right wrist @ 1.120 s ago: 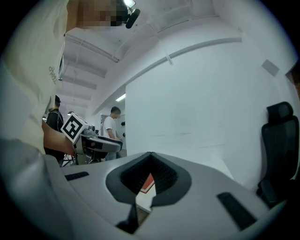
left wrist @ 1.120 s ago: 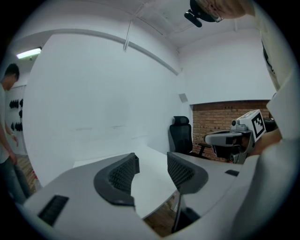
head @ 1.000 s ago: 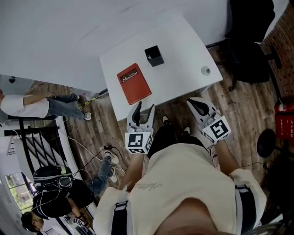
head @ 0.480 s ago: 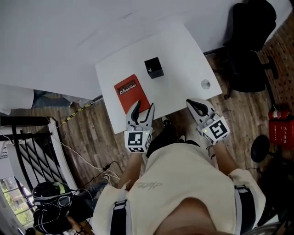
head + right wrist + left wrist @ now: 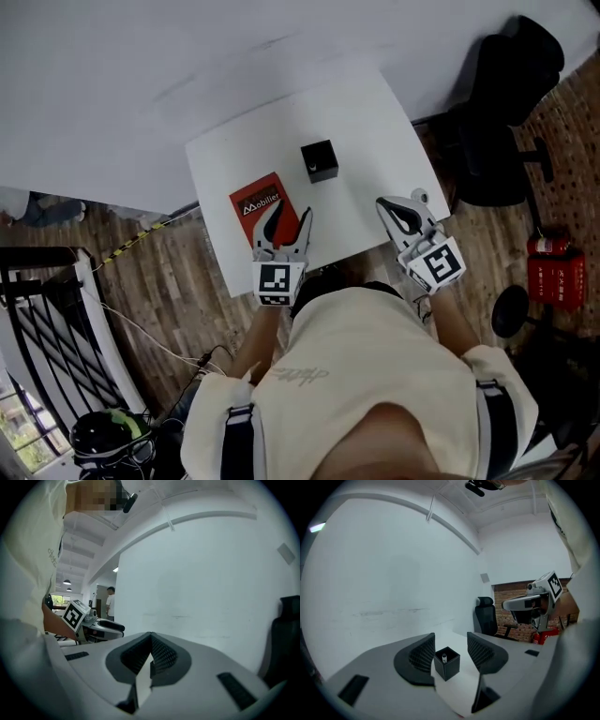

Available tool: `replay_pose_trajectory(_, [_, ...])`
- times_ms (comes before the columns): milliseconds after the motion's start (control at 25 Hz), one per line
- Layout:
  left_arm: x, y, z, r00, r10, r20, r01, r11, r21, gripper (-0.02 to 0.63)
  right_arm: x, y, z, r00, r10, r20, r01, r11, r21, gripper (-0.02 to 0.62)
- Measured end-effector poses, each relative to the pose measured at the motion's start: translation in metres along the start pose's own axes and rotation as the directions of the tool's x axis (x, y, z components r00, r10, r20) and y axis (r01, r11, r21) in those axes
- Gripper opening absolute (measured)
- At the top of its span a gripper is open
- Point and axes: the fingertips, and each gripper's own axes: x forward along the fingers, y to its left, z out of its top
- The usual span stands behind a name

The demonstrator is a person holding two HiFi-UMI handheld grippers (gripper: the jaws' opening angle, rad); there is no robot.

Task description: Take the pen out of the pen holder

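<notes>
A black square pen holder stands near the middle of the white table. In the left gripper view the pen holder sits straight ahead between the jaws but farther off, with a white-tipped pen upright inside. My left gripper is open over the table's near edge, above the red book, with nothing in it. My right gripper is shut and empty at the table's near right corner. Its padded jaws meet at the tips in the right gripper view. Each gripper shows in the other's view: the right gripper, the left gripper.
A small round object lies by the right gripper on the table corner. A black office chair stands right of the table, and a red fire extinguisher sits on the wooden floor. A white wall runs behind the table. A person stands far off.
Both grippers have come forward over the table's near edge, the left one now above the red book. The table sits closer, and the people at the left have left the view.
</notes>
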Motion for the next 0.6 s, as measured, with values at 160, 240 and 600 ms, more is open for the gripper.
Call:
replay_pose_trajectory(160, [0.014, 0.015, -0.001, 1.0, -0.017, 0.0, 0.017, 1.0, -0.007, 0.233, 0.019, -0.004, 0.003, 1.0, -0.002, -0.015, 0.002, 1.0, -0.008, 0.008])
replay_pose_trajectory(240, [0.019, 0.018, -0.005, 1.0, -0.024, -0.006, 0.024, 1.0, -0.004, 0.233, 0.026, -0.004, 0.0, 1.0, 0.002, -0.03, -0.003, 1.0, -0.005, 0.008])
replay_pose_trajectory(600, [0.039, 0.015, -0.025, 0.996, -0.024, -0.084, 0.022, 0.999, -0.025, 0.233, 0.043, -0.016, -0.006, 0.998, 0.056, -0.039, -0.055, 0.998, 0.011, 0.008])
